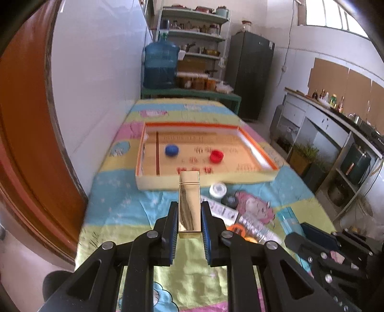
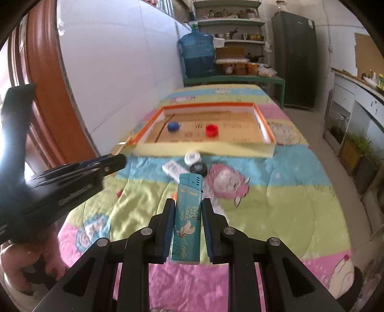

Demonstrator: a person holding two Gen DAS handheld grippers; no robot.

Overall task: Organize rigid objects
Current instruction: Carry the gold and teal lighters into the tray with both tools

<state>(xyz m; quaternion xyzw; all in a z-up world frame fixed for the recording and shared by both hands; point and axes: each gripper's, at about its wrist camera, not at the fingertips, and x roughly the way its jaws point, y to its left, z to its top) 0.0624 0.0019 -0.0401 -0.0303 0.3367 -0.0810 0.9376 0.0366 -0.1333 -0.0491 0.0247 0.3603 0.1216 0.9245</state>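
Left gripper (image 1: pixel 189 216) clamps a gold case (image 1: pixel 189 204), right gripper (image 2: pixel 187 216) a lighter (image 2: pixel 187 216), both lengthwise toward the tray (image 1: pixel 158 183) ahead.

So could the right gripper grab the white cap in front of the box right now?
Probably not yet. The right gripper is shut on a teal lighter, so it has no free grip. The white cap itself lies uncovered on the blanket, beside a black cap.

White-tiled wall (image 1: pixel 96 72) left, shelf rack (image 1: pixel 194 31) & dark fridge (image 1: pixel 249 72) behind, window (image 1: pixel 336 16) upper right.
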